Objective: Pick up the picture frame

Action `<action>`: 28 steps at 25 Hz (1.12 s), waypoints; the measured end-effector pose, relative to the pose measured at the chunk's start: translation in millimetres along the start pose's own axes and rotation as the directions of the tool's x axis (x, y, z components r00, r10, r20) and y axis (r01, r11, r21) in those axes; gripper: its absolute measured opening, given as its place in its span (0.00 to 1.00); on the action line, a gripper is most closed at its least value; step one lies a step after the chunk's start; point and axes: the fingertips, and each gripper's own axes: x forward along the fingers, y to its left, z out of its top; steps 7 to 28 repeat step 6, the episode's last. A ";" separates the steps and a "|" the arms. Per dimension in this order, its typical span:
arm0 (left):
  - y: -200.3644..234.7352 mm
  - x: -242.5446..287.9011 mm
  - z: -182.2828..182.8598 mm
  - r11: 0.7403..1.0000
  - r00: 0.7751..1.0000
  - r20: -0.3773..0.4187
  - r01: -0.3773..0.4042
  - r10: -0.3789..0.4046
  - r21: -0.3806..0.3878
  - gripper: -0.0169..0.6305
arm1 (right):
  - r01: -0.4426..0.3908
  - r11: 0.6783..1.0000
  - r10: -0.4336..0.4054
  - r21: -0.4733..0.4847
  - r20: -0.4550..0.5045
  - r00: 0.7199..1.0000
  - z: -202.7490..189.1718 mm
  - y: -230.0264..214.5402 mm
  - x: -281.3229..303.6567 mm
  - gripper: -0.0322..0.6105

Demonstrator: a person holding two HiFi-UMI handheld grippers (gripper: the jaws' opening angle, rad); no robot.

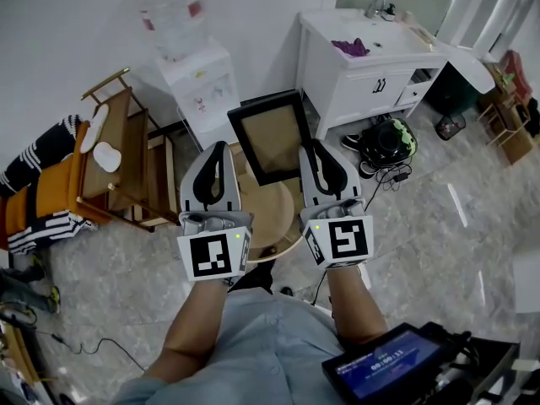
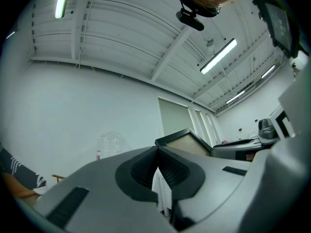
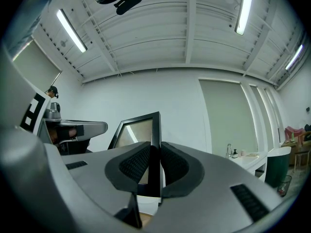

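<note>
Jaws of right gripper [image 3: 154, 150] clamped on picture frame's [image 1: 272, 137] right edge, left gripper's [image 2: 158, 153] jaws together alongside, both held out level, frame's long axis upright.

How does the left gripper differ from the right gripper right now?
The right gripper is clamped on the frame's right edge; the left gripper's jaws are together and empty. The frame runs between the right gripper's pads; the left gripper only sits beside its left edge. Both point forward, side by side.
</note>
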 end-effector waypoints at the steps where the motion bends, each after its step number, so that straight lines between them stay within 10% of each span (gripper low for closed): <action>1: -0.5 0.8 0.1 1.000 1.000 -0.001 0.001 -0.001 0.001 0.04 | -0.001 1.000 0.001 0.000 0.001 1.000 0.0 -0.5 0.4 0.18; 28: -3.6 2.9 -0.1 1.000 1.000 0.002 0.007 -0.007 0.003 0.04 | 0.006 1.000 -0.006 -0.001 0.004 1.000 -1.1 -3.5 -0.1 0.18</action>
